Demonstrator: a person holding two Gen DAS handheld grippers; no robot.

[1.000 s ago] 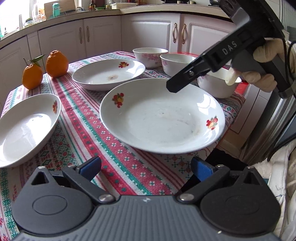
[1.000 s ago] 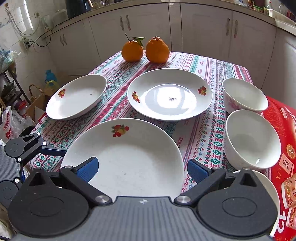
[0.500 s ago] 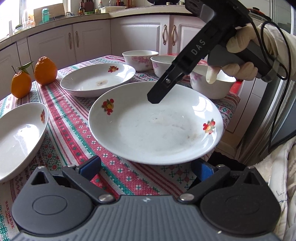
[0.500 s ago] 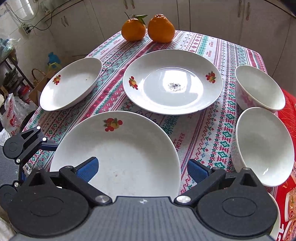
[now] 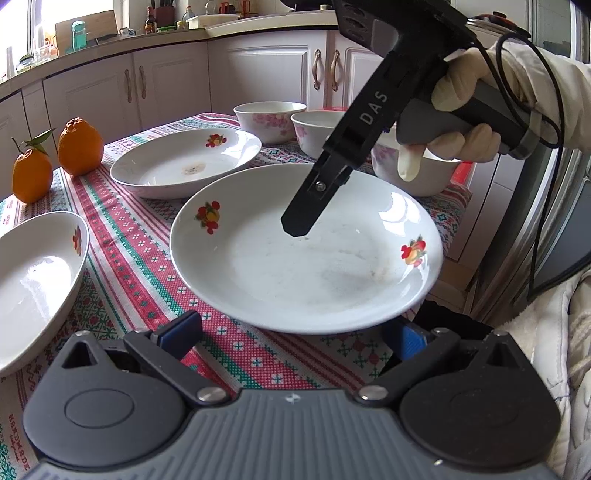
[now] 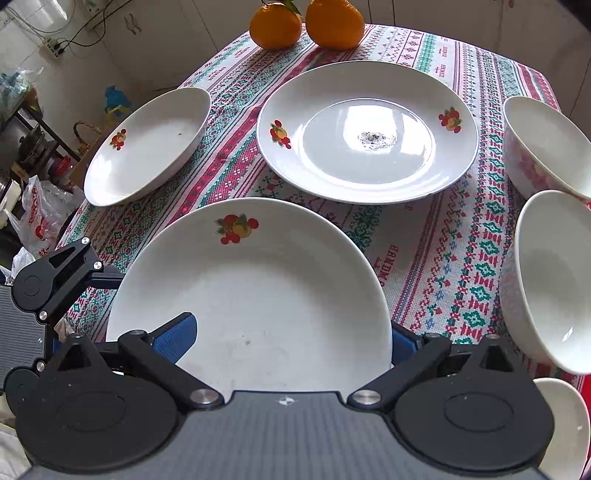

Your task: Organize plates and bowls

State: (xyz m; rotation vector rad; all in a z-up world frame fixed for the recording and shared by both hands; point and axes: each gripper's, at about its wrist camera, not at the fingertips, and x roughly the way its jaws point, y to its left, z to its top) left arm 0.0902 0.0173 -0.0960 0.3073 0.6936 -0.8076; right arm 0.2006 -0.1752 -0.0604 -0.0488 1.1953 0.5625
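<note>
Step in hand: grabbing the near plate (image 6: 255, 295) at the table's near edge. Right gripper (image 6: 291, 339) was spread wide, straddling its rim; left gripper (image 5: 295, 332) released, hanging back. Next: close on rim, lift, stack onto far plate (image 6: 369, 133).

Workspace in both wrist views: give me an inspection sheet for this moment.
Surface: table with patterned cloth.
Job's things: near plate at the table edge; far plate with a dark speck patch; side plate tilted over the cloth edge; three bowls in a row.
Clutter: two oranges.
Grippers: left tongs open, low beside the near plate; right tongs open, one finger over that plate.
Cables: black cable at the gloved hand.
Surroundings: cabinets, cluttered counter.
</note>
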